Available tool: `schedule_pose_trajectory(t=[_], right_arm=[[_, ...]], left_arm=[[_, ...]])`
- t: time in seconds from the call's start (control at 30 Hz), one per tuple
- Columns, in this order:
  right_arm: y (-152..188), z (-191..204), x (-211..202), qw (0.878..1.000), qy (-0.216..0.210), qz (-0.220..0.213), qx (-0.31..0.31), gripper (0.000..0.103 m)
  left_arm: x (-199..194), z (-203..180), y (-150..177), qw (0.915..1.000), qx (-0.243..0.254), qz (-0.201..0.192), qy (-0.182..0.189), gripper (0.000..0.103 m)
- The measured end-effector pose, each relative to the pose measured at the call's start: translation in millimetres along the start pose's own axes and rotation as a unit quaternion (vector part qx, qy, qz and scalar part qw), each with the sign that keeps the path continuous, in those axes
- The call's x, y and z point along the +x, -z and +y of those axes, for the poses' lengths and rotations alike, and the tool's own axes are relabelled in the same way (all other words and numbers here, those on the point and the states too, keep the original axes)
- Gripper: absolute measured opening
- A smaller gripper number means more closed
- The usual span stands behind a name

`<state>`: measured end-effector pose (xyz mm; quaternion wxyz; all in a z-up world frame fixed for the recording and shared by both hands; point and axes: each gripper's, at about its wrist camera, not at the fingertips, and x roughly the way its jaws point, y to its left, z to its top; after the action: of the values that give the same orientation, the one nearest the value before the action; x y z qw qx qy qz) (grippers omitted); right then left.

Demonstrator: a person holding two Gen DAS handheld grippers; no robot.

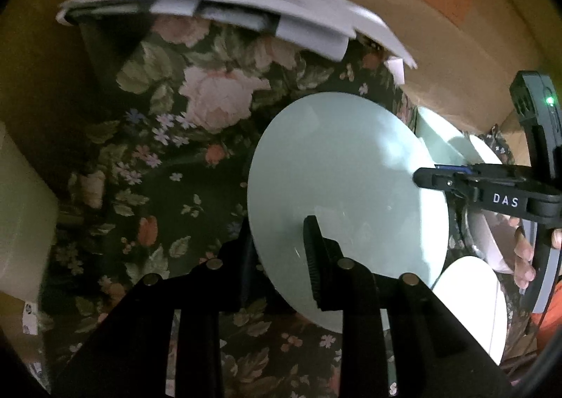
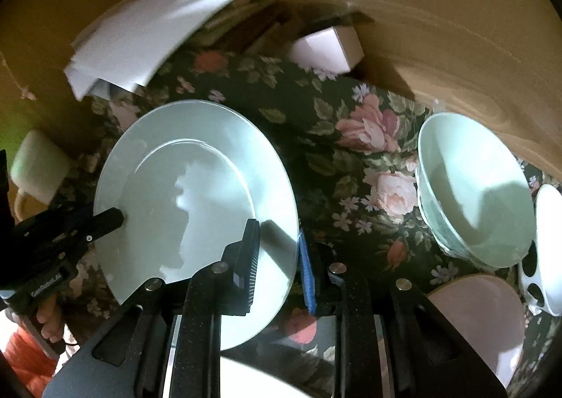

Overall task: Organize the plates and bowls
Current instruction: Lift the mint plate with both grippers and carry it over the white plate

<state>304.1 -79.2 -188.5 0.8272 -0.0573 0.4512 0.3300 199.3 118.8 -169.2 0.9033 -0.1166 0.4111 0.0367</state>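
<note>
Floral tablecloth (image 2: 351,159), tan wall (image 2: 439,29), both grippers (image 1: 281,257) (image 2: 279,257) clamped on pale green plate (image 2: 196,194)

Around the pale green plate (image 2: 196,187), one of its kind, these things are showing. Two pale green bowls (image 2: 474,187) are sitting nested to its right. One pink dish (image 2: 481,313) and one white spotted bowl (image 2: 548,250) are lying beyond those. One white mug (image 2: 38,163) is standing at its left. One stack of white papers (image 2: 140,33) is resting behind it, and one small white box (image 2: 326,47).
</note>
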Motion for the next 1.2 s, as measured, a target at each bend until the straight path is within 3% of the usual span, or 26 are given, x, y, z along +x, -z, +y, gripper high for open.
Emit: schedule_pose_trajectory(t=[0.83, 1.2], right_arm=[[13, 23, -67, 0.997, -0.021, -0.072, 0.003, 0.020], [37, 19, -85, 0.996, -0.015, -0.088, 0.014, 0.020]], left_arm=[[-78, 2, 9, 0.9967, 0.005, -0.081, -0.003, 0.027], [-90, -11, 27, 0.9962, 0.016, -0.086, 0.010, 0.027]])
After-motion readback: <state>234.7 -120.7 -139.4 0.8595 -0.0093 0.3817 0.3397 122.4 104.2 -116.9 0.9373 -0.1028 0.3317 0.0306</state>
